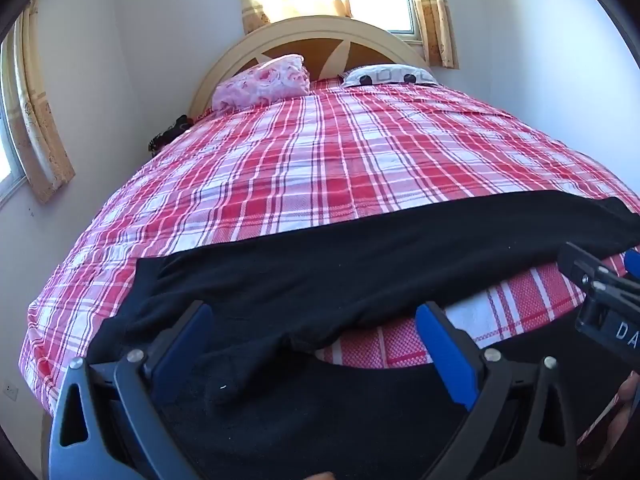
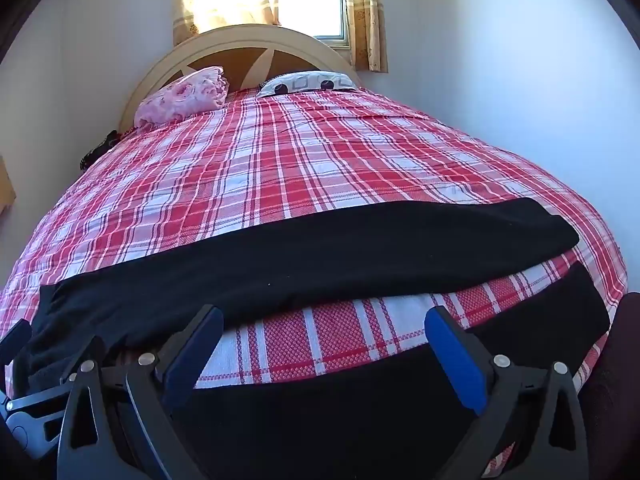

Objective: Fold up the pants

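Observation:
Black pants (image 1: 360, 256) lie spread across the near end of the bed, legs running to the right, one leg farther back and one along the near edge. My left gripper (image 1: 316, 320) is open, just above the crotch and waist part at the left. My right gripper (image 2: 324, 324) is open over the strip of bedspread between the two legs (image 2: 320, 256). The right gripper also shows at the right edge of the left wrist view (image 1: 600, 284). The left gripper shows at the lower left of the right wrist view (image 2: 24, 400). Neither holds cloth.
The bed has a red and white plaid spread (image 1: 320, 152). A pink pillow (image 1: 264, 82) and a white patterned pillow (image 1: 388, 75) lie by the cream headboard (image 1: 316, 28). A dark object (image 1: 172, 132) sits at the bed's left side. Curtained windows are behind and at left.

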The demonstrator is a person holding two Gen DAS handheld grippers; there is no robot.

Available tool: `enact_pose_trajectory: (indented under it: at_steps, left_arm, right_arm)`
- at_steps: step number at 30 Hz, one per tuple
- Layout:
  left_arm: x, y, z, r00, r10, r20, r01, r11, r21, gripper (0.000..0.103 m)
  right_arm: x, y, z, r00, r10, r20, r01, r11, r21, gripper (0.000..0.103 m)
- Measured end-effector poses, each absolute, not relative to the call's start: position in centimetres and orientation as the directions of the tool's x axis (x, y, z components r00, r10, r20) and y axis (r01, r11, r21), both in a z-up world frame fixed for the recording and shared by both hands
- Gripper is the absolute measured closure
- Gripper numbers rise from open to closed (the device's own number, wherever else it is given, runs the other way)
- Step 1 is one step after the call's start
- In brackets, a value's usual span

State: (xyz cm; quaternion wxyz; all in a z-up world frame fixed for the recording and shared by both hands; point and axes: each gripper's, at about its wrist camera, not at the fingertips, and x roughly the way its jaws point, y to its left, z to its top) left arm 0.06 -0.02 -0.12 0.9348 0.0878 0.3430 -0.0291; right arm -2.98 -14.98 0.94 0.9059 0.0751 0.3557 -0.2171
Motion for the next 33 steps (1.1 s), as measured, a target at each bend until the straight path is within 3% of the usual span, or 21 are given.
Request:
enact_pose_trajectory:
  at_steps: [33]
  left_arm:
    - [-0.1, 0.3, 0.1, 0.746, -0.062, -0.663, 0.153, 0.985, 0.080, 0.000]
  right_arm:
    - [-2.7, -14.7, 0.6, 0.657, -0.301, -0.691, 0.432, 0.902, 0.017, 0.001]
